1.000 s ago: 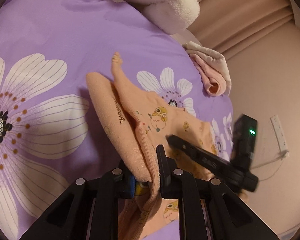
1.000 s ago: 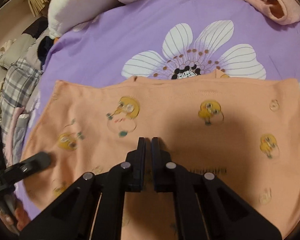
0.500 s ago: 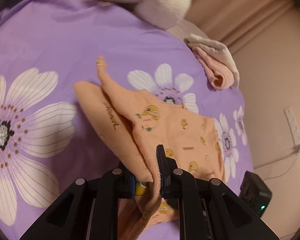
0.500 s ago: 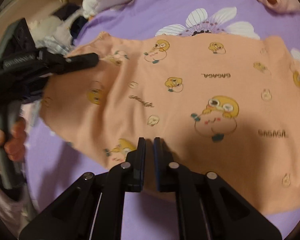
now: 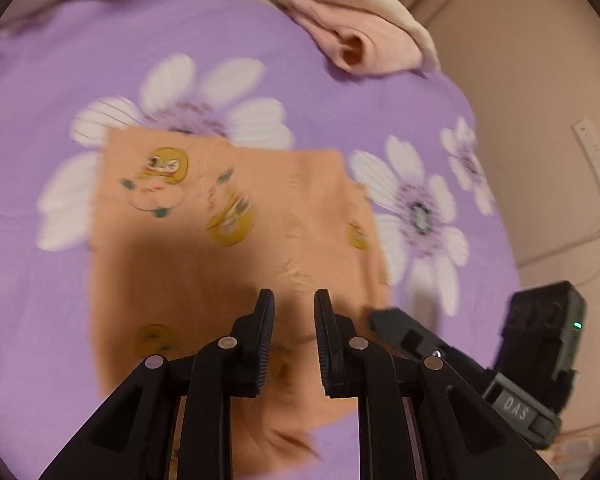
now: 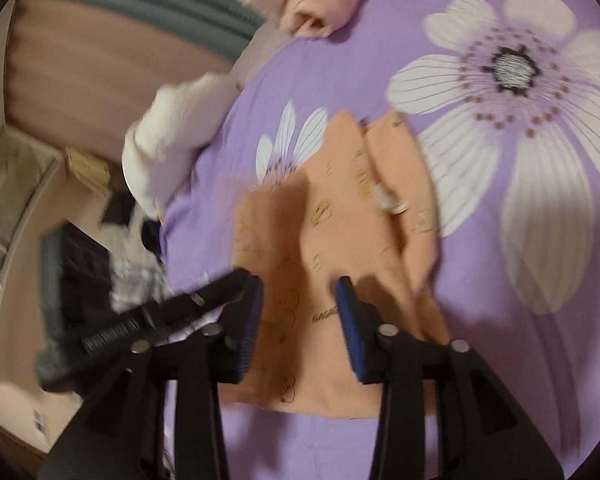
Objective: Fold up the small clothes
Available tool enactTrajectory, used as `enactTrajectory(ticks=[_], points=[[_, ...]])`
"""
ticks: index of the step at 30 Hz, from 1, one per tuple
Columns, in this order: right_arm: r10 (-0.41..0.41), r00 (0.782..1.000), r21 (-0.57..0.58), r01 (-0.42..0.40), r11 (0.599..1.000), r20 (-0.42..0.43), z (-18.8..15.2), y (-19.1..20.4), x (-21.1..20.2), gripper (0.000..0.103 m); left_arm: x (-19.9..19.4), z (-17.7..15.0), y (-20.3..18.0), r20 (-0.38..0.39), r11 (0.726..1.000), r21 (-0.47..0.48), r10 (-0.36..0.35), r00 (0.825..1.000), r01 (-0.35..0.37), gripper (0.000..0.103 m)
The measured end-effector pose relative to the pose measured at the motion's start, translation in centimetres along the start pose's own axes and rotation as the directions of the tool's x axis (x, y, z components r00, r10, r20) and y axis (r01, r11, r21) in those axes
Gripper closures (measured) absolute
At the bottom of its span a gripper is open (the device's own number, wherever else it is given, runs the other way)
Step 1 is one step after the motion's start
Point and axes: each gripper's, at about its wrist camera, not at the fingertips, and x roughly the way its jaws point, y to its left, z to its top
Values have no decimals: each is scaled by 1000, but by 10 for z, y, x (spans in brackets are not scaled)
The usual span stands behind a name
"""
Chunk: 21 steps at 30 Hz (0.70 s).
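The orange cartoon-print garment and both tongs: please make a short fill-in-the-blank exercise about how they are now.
1. The orange cartoon-print garment lies on a ____ bedsheet with white flowers.
2. The left tongs are ____, holding nothing.
3. The right tongs are ____ too, above the garment.
4. The rolled cloth at the sheet's far edge is ____ in colour.

Missing words: purple; open; open; pink

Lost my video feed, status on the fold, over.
Left hand-held gripper open, empty. Right hand-held gripper open, empty. Peach duck-print cotton garment lies folded on purple flowered bedspread. Nothing on it.
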Motion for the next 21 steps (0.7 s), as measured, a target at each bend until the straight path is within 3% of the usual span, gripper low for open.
enactTrajectory(ticks=[2,10,15,21], points=[[22,1000,33,-22,999,-5,3,-7,-1,59,-1,-3,0,6,1000,3,-21,1000,21,87],[74,992,-22,-77,997,-104,0,15,21,56,-52,-20,45,93,999,-12,39,995,-38,87],[-69,982,-60,59,996,-175,3,23,61,57,-73,-40,80,103,997,-29,79,992,-77,87],[-96,972,-104,75,992,-215,5,34,80,57,-78,-56,112,99,996,-76,60,993,-52,87]])
